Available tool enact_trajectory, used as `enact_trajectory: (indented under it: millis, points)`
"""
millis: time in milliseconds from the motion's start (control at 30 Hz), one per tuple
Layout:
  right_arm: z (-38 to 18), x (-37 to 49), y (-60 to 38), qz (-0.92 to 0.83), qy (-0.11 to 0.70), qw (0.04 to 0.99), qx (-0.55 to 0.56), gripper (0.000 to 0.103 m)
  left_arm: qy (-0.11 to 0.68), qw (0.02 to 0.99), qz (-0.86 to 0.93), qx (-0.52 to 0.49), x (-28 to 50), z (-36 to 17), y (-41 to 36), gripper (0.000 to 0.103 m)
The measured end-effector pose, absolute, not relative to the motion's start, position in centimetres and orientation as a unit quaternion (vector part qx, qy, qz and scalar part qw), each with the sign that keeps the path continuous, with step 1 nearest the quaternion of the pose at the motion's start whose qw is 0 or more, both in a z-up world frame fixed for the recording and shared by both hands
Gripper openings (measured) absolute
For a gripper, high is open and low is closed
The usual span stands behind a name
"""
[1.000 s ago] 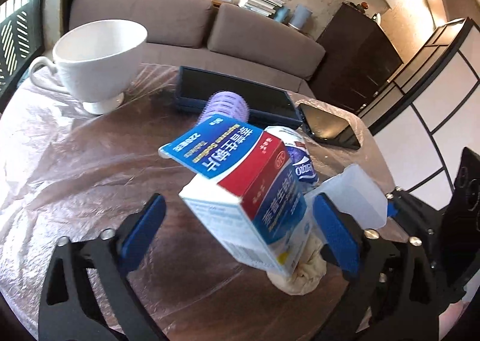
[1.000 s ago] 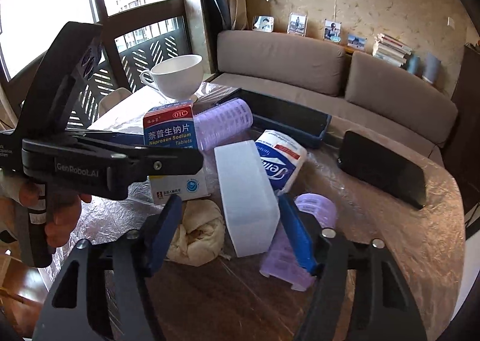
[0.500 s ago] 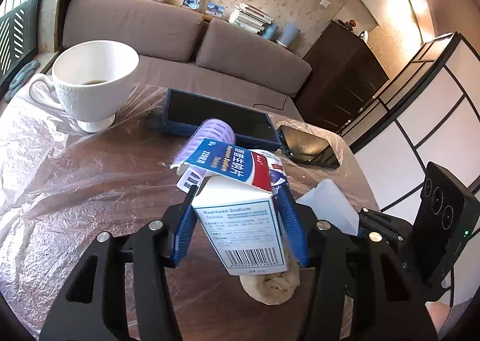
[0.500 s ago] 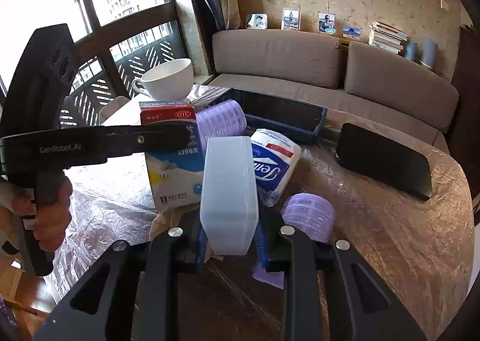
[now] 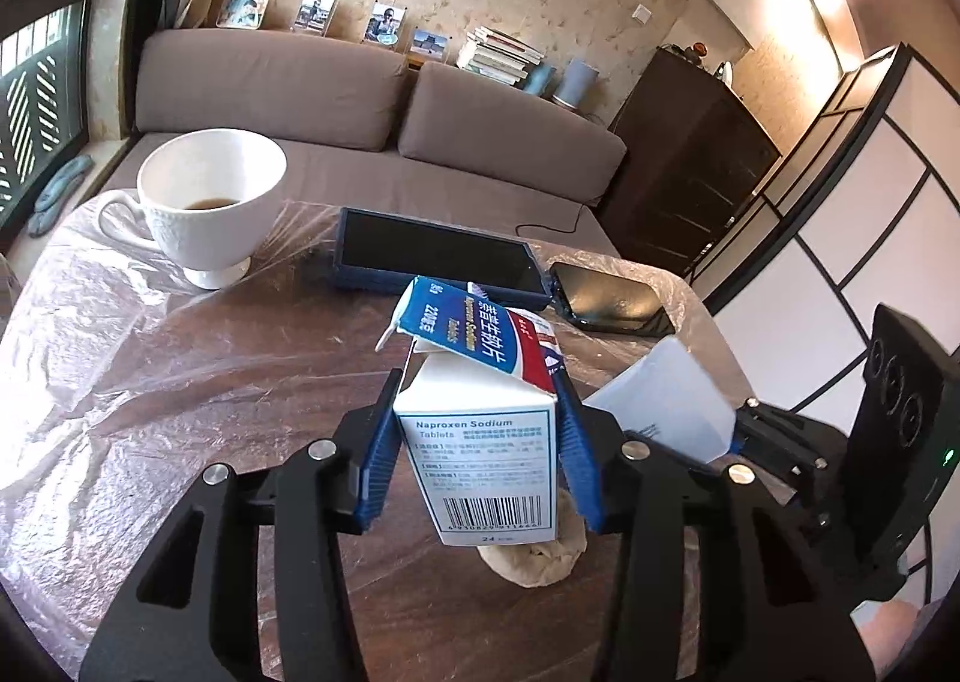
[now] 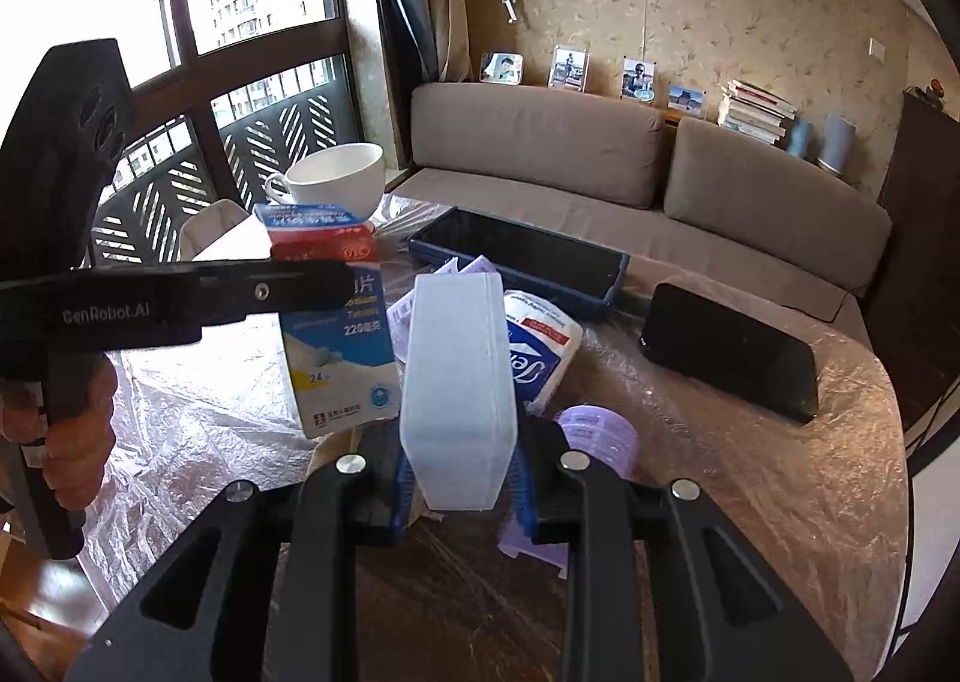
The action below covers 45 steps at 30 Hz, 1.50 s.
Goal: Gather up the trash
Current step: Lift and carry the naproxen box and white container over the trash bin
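Your left gripper (image 5: 477,457) is clamped on the Naproxen Sodium tablet box (image 5: 480,460); its jaws have just been closing onto it, blue pads pressed on both side panels. The box sits upright in the grip, barcode face toward the camera, top flap open and tilted back, clear of the table. A crumpled beige wad (image 5: 534,559) lies on the table directly below it.

Your right gripper (image 6: 459,487) is clamped on the translucent white plastic case (image 6: 459,388), held on end, pads tight on its lower sides.

Left of the case is the box in your other gripper. Behind it: a blue-and-white tissue pack (image 6: 543,358). A purple hair roller (image 6: 597,433) lies just right of the jaws.

Further out on the plastic-covered table (image 5: 150,382): white cup (image 5: 210,199), tablet (image 5: 438,256), black phone (image 5: 612,304).
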State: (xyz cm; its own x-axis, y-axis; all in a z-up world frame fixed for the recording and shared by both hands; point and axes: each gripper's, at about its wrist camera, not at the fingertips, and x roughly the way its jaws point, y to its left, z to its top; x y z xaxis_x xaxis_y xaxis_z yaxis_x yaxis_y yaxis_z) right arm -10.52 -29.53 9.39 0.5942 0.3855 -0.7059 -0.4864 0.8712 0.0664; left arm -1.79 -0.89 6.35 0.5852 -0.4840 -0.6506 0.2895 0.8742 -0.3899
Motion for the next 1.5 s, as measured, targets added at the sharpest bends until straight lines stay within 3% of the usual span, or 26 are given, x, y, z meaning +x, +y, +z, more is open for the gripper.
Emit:
enact_trajectory:
  millis: [1500]
  points:
    - [11.0, -17.5, -34.5, 0.249, 0.426, 0.870, -0.014, 0.026, 0.411, 0.881, -0.215, -0.093, -10.5, 7.3, -2.6, 0.049]
